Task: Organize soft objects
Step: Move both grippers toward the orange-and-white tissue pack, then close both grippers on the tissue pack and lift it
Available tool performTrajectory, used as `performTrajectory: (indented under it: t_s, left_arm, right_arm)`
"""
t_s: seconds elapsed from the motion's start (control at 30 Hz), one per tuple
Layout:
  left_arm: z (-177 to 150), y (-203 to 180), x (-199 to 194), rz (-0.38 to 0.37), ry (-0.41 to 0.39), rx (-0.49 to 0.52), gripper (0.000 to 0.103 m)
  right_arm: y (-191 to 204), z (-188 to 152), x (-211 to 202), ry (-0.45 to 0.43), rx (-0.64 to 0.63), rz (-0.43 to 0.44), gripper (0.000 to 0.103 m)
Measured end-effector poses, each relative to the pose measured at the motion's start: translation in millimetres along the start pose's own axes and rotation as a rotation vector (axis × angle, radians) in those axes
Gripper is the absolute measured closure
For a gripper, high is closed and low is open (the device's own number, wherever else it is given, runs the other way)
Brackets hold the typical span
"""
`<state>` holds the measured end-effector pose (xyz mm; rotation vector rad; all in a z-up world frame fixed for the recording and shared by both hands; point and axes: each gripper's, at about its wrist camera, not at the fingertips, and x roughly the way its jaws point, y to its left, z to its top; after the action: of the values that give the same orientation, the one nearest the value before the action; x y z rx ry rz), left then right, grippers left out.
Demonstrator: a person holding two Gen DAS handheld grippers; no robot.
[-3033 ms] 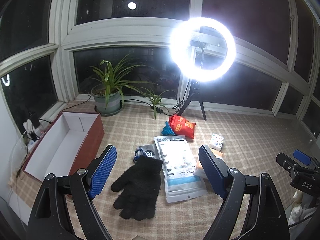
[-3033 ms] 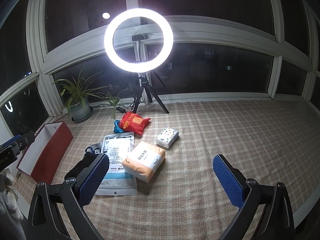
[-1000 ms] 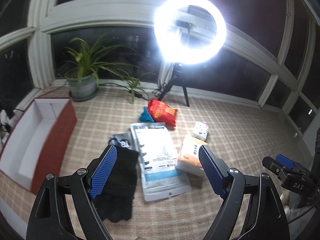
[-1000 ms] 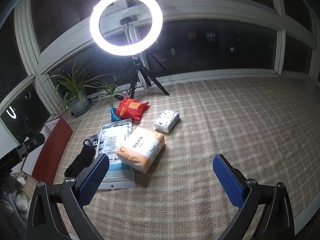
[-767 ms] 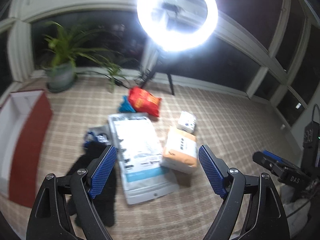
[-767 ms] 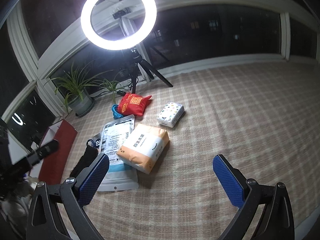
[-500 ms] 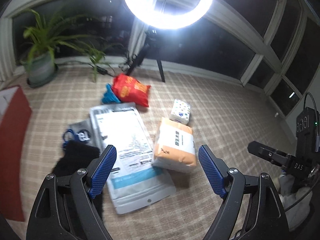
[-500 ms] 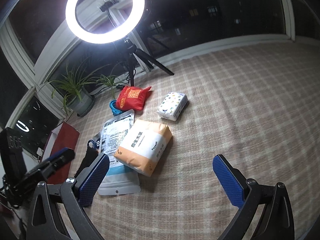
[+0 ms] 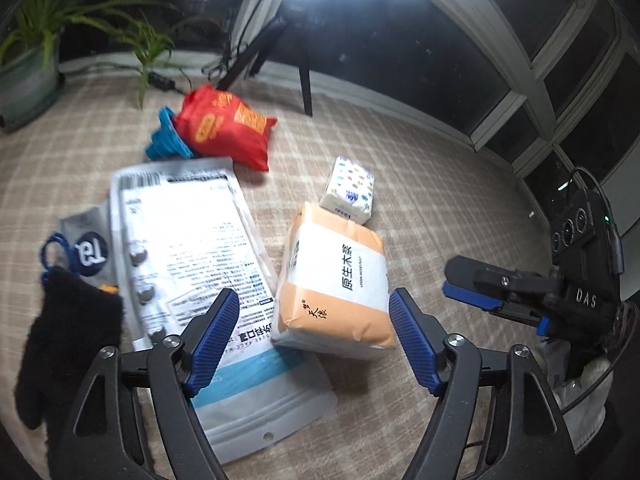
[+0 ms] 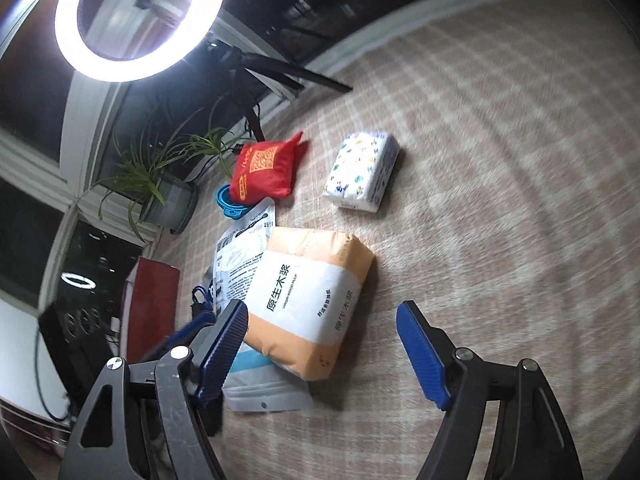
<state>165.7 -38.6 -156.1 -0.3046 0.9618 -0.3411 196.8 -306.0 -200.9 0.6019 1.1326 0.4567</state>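
Orange-and-white plastic-wrapped tissue pack [image 9: 334, 282] lies frame-centre overlapping the mask pouch [image 9: 192, 248], light, squashy, slippery; I'd pinch its long sides, both grippers [image 9: 314, 344] [image 10: 324, 348] just closing, still empty.

Orange-and-white tissue pack [image 9: 334, 284], red pouch [image 9: 224, 128], black glove [image 9: 68, 348], beige checked cloth [image 10: 500, 184]

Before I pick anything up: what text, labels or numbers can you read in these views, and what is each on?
"原生木浆": large print on the orange tissue pack.
"VIRGIN WOOD PULP": small line beside it on the same pack.
"DAS": right gripper body, in the left wrist view.
"T9" or similar, upside down: blue disc on the grey pouch, uncertain.
White flat bag: dense print, too blurred.
Red bag, small patterned pack: unreadable.
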Motion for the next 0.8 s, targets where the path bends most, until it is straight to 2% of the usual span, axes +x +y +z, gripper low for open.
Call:
performTrajectory:
  t_s: [0.13, 0.3, 0.67, 0.73, 0.8]
  left_arm:
    - [-0.7, 3.7, 16.2, -0.027, 0.041, -0.011, 0.036]
    - [0.4, 2.6, 30.2, -0.04, 0.069, 0.005, 0.045]
    - [-1.3, -0.6, 50.7, -0.061, 0.119, 0.037, 0.051]
    - [-2.1, -2.9, 54.0, -0.065, 0.122, 0.045, 0.053]
    - [-2.8, -5.6, 55.0, -0.065, 0.124, 0.053, 0.053]
  right_arm:
    - [-5.1, 6.4, 17.5, 0.049, 0.043, 0.04, 0.04]
    - [-7.4, 12.4, 35.7, 0.093, 0.066, 0.059, 0.044]
    - [-19.9, 14.2, 56.5, 0.168, 0.12, 0.071, 0.046]
    - [-20.6, 12.4, 60.6, 0.184, 0.118, 0.071, 0.053]
    - [-21.9, 11.3, 61.5, 0.186, 0.124, 0.072, 0.054]
